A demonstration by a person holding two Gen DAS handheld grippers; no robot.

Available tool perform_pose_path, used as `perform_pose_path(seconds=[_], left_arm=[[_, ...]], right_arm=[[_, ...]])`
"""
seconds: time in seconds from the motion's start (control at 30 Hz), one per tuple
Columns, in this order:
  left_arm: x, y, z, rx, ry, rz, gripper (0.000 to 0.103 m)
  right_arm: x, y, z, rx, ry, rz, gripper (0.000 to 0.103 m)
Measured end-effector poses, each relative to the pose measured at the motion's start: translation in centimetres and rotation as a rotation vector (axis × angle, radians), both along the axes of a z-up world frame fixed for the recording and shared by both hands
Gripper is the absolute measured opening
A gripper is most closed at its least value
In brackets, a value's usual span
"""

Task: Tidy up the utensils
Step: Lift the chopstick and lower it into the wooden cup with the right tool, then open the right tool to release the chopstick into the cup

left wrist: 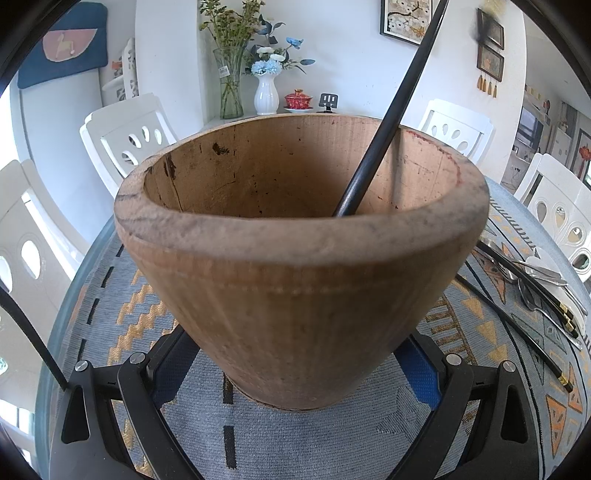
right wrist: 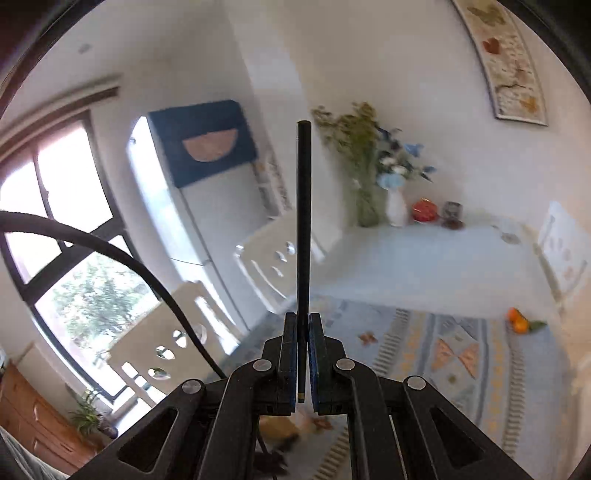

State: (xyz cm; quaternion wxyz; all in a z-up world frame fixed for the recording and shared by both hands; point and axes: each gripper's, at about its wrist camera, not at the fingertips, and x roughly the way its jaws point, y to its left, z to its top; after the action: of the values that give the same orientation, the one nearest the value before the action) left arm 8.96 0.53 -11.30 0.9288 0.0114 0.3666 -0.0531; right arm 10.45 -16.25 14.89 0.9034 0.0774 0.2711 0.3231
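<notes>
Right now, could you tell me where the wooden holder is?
In the left wrist view, the wooden holder stands mid-frame on the patterned cloth between the left gripper fingers.

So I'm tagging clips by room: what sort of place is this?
Most likely a home dining room: white dining chairs around a table with a patterned cloth, cutlery laid out, flower vases and framed pictures behind.

You've got a round wooden holder (left wrist: 295, 280) standing upright on the patterned table runner, wider at the rim than the base, scuffed and stained dark inside. One black chopstick (left wrist: 384, 136) already leans in it, tip down at the bottom, top end angled up to the right. Your other black chopstick (right wrist: 303, 236) is pinched upright, its gold-tipped end lowest. Off to the right more black chopsticks (left wrist: 532, 299) and metal spoons (left wrist: 535, 295) lie loose.
</notes>
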Motion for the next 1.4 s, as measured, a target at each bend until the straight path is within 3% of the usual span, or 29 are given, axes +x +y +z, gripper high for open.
perform_pose_path(seconds=[0.3,0.9,0.97,1.07,1.33,1.4], left_arm=[[-0.4,0.0,0.1,-0.012,-0.008,-0.003,0.097],[-0.6,-0.1,0.3,0.002,-0.012,-0.001,0.097],[-0.6,-0.1,0.3,0.002,-0.012,-0.001,0.097],[-0.6,-0.2,0.3,0.002,-0.010,0.000,0.097],[-0.4,-0.4,0.3,0.012,-0.005,0.001,0.098],[-0.3,-0.4,0.3,0.013,-0.003,0.002,0.098]], right_arm=[[0.9,5.3,-0.9,0.025,0.017,0.086,0.005],[3.4,8.4,-6.1,-0.062,0.147,0.108,0.005],[3.7,8.4,-6.4,-0.072,0.174,0.110,0.011],[3.8,7.6,-6.3,-0.061,0.184,0.101,0.027],[2.1,4.0,-3.0,-0.012,0.100,0.067,0.030],[1.6,3.1,-2.3,-0.016,0.073,0.050,0.038]])
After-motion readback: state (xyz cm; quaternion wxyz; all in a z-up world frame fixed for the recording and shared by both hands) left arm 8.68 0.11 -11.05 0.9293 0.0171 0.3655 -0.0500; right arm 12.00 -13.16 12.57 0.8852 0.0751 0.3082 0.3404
